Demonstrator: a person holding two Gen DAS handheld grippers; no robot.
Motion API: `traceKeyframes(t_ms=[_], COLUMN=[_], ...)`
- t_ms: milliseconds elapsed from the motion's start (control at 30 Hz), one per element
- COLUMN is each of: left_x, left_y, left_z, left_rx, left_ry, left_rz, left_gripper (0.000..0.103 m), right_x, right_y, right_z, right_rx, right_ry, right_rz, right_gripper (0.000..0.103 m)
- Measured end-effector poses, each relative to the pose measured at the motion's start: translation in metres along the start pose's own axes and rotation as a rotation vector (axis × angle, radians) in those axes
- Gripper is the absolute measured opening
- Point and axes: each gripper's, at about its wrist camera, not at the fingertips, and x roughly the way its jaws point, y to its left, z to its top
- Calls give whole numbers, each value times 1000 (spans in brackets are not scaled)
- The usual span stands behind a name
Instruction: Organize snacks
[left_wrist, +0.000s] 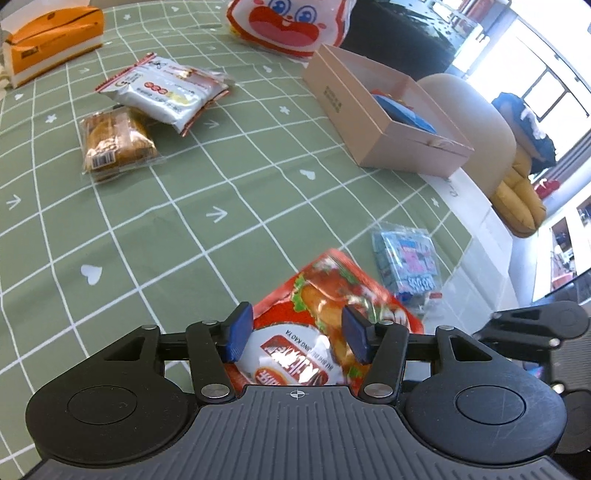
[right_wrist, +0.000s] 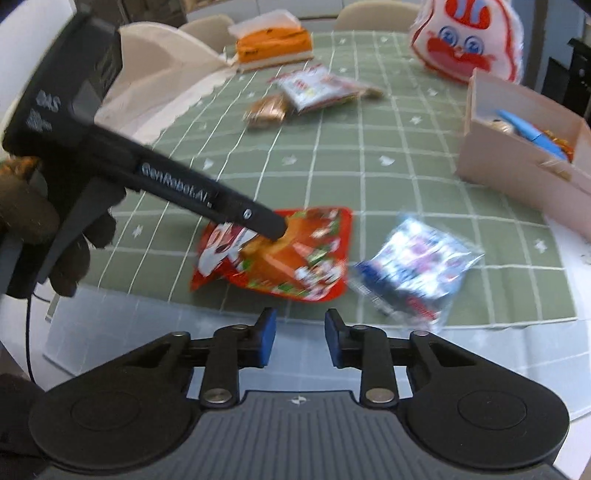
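Observation:
A red snack packet (left_wrist: 325, 314) lies on the green checked tablecloth, also in the right wrist view (right_wrist: 288, 258). My left gripper (left_wrist: 297, 334) is open, its blue pads either side of the packet, fingers low over it. In the right wrist view the left gripper's finger (right_wrist: 258, 218) reaches onto the packet. My right gripper (right_wrist: 300, 336) is open and empty, off the table's near edge. A blue-and-white packet (left_wrist: 410, 262) (right_wrist: 417, 269) lies right of the red one. A pink open box (left_wrist: 384, 110) (right_wrist: 524, 162) holds snacks.
A white packet (left_wrist: 170, 92) (right_wrist: 317, 86) and a brown pastry pack (left_wrist: 114, 144) (right_wrist: 267, 109) lie farther off. An orange tissue box (left_wrist: 51, 40) (right_wrist: 273, 46) and a clown-face bag (left_wrist: 288, 26) (right_wrist: 465, 40) stand at the back. Chairs (left_wrist: 476, 122) flank the table.

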Motion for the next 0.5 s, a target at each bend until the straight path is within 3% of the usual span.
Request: traceKeyframes(t_ms=[133,367,500], left_x=[-7,-16,-24], left_y=[3,15,19], left_z=[-8,-19,-17], left_rx=[-3,-30,-32], left_ry=[10,26,-13], left_rz=[-24,-75,-51], left_gripper=[59,58,55], right_x=[12,30,15], right_y=[12,8,0], right_z=[0,25,21], right_rx=[-1,26,91], right_ry=[1,-61,-93], right_rz=[-15,-127,-143], right_gripper=[28,27,27])
